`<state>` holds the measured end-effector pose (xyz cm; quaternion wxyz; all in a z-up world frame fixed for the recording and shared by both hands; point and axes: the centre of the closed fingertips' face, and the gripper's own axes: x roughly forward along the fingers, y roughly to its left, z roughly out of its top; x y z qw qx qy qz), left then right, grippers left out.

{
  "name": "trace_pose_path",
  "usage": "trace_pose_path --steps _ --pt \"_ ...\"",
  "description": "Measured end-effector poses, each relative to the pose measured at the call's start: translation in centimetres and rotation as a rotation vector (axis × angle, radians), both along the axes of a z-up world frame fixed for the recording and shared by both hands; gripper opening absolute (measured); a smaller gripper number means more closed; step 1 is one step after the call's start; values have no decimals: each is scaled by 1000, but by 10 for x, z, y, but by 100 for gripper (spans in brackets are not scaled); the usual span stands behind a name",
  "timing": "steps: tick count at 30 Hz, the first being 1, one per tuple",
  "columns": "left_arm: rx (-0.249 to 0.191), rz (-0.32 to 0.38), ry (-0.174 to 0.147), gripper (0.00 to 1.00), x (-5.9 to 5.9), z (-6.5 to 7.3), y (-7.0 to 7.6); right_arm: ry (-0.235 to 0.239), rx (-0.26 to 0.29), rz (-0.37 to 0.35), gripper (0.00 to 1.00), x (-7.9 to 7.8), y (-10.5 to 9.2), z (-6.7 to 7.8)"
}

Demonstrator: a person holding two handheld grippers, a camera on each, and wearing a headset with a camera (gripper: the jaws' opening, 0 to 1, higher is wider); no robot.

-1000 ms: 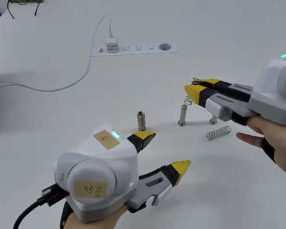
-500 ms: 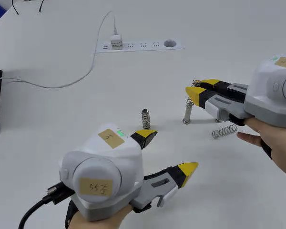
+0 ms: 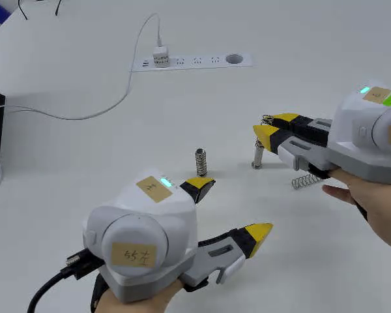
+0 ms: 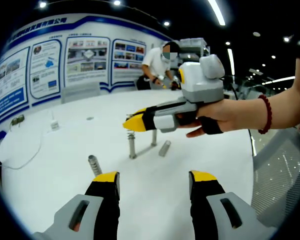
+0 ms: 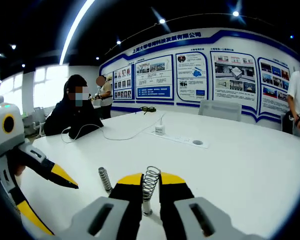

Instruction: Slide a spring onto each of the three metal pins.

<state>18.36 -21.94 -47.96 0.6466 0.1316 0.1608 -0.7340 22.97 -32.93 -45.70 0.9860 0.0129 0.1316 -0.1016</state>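
**Fingers (image 5: 172, 181) of the right gripper (image 3: 274, 125) pinched on a spring, one pin finished**

Fingers of the right gripper were seen closed on an upright spring (image 5: 150, 182), which was held at the top of the middle pin (image 3: 258, 156) and not yet slid down. The left gripper (image 3: 233, 207) was held wide open and empty, nearer the person. To the left of the pinched fingers, the first pin (image 3: 200, 162) was already sleeved in its own coil. Beneath the right gripper's body a loose spring (image 3: 305, 180) was seen lying flat, with the third pin (image 4: 154, 137) standing bare beside it. One of three was judged done. Everything was carried on a white tabletop (image 3: 85, 163), with a power strip (image 3: 192, 62) farther off. Blue display boards (image 5: 190, 70), ceiling lights (image 5: 80, 25) and seated people (image 5: 72, 117) were seen beyond.
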Motion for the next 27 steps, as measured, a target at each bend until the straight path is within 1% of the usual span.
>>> trace_pose_path --steps 6,12,15,16,17,19,24,27 --pt "0 -2 2 56 -1 0 0 9 -28 -2 13 -1 1 0" --pt "0 -3 1 56 -1 0 0 24 -69 7 13 -1 4 0" --pt "2 0 -6 56 0 0 0 60 -89 9 13 -3 5 -6" --pt "1 0 -6 56 0 0 0 57 -92 9 13 -3 6 -6" --pt "0 2 -4 56 0 0 0 66 -91 14 13 -3 7 -8" --pt "0 3 -5 56 0 0 0 83 -106 20 13 -3 6 -13" --pt "0 3 -6 55 1 1 1 98 -80 26 12 -2 8 -20" --pt "1 6 -4 55 1 0 1 105 -84 30 12 -1 8 -23"
